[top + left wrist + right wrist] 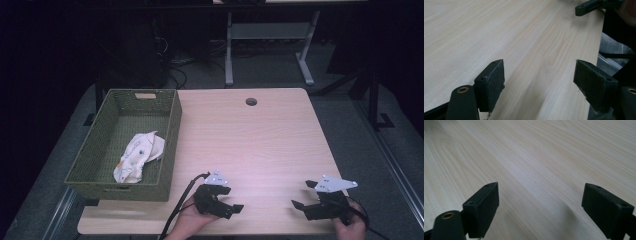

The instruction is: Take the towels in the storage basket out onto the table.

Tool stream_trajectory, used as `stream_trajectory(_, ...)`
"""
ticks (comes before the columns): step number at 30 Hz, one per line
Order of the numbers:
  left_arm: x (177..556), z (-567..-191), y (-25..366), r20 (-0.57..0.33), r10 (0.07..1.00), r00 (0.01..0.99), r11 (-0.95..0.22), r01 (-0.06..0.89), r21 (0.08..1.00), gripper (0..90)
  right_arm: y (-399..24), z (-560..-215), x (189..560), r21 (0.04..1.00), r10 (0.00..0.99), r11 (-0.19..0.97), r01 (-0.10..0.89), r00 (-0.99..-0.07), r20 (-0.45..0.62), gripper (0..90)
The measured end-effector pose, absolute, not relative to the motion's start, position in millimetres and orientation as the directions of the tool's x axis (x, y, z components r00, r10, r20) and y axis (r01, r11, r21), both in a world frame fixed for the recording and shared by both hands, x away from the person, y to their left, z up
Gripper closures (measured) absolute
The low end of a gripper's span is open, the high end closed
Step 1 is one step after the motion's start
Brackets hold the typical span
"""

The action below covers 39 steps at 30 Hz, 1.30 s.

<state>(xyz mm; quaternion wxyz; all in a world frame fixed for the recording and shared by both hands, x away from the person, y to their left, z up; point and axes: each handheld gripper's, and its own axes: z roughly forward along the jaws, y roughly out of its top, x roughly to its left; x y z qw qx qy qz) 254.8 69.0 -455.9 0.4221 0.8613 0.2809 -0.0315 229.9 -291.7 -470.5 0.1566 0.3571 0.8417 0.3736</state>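
Note:
A pale wooden table (250, 140) carries a green woven basket (170, 135) at its left side. Inside the basket lies a crumpled white cloth (137, 156) with small prints. My left gripper (231, 198) rests near the table's front edge, held in a hand, its jaws wide apart and empty. In the left gripper view, my left gripper (539, 80) has only bare wood between its pads. My right gripper (304, 194) sits at the front right, open too, pointing left. In the right gripper view, my right gripper (540, 205) frames bare table.
A round cable hole (251, 102) sits near the table's far edge. Beyond the table stand the grey legs of another desk (229, 50) on a dark floor. The other gripper's jaw tip (589, 7) shows at the top right of the left gripper view.

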Motion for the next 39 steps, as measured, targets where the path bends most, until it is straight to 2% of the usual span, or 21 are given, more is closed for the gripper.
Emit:
stream_trajectory(13, 263.2, -437.2, 74.8, -0.270, 0.450, 0.851, -0.490, 0.488, 0.722, 24.4, -296.7, -469.8, 227.8, 0.753, 0.734, 0.436, 0.492, -0.679, 0.019, 13.9)
stream_trajectory(15, 265.3, -434.0, 76.1, -0.288, 0.448, 0.846, -0.487, 0.501, 0.715, 24.4, -293.8, -470.7, 228.3, 0.746, 0.734, 0.443, 0.497, -0.679, 0.016, 14.0)
stream_trajectory(24, 272.5, -419.9, 72.6, -0.288, 0.413, 0.864, -0.542, 0.487, 0.685, 24.4, -290.8, -472.1, 227.7, 0.741, 0.734, 0.449, 0.499, -0.679, 0.014, 14.0)
stream_trajectory(35, 295.6, -378.2, 88.4, -0.296, 0.421, 0.857, -0.568, 0.504, 0.651, 24.3, -291.7, -470.7, 227.2, 0.747, 0.736, 0.441, 0.498, -0.676, 0.017, 13.9)
stream_trajectory(39, 305.7, -358.9, 96.5, -0.296, 0.454, 0.841, -0.551, 0.526, 0.648, 24.2, -291.4, -471.6, 227.8, 0.742, 0.734, 0.446, 0.500, -0.679, 0.016, 13.9)
